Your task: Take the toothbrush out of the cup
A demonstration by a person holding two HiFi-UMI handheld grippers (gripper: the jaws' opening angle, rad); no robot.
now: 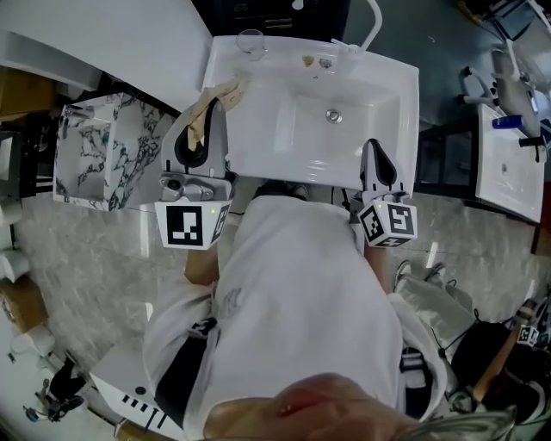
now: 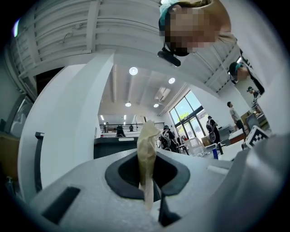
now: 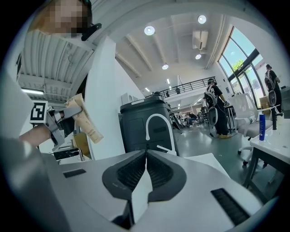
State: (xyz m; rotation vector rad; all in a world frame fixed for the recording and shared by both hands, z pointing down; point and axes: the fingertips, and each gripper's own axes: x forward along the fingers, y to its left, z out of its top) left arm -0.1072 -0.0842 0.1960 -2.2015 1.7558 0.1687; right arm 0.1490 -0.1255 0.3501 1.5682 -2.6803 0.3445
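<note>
My left gripper [image 1: 200, 129] is shut on a soft beige tube [image 1: 213, 102], held above the left rim of the white sink [image 1: 258, 146]. In the left gripper view the tube [image 2: 147, 145] stands up from between the jaws. The right gripper view shows that same tube [image 3: 86, 122] out to its left. My right gripper [image 1: 377, 159] is shut with nothing in it, over the sink's front right edge; its pads [image 3: 136, 170] meet. A clear glass cup [image 1: 250, 40] stands at the sink's back left corner. I see no toothbrush.
A curved white faucet [image 1: 372, 26] rises at the back right of the sink, with a drain [image 1: 333, 115] in the basin. A marble-patterned box [image 1: 95, 151] sits to the left and a second sink [image 1: 508, 168] to the right. A dark bin [image 3: 145, 124] stands behind.
</note>
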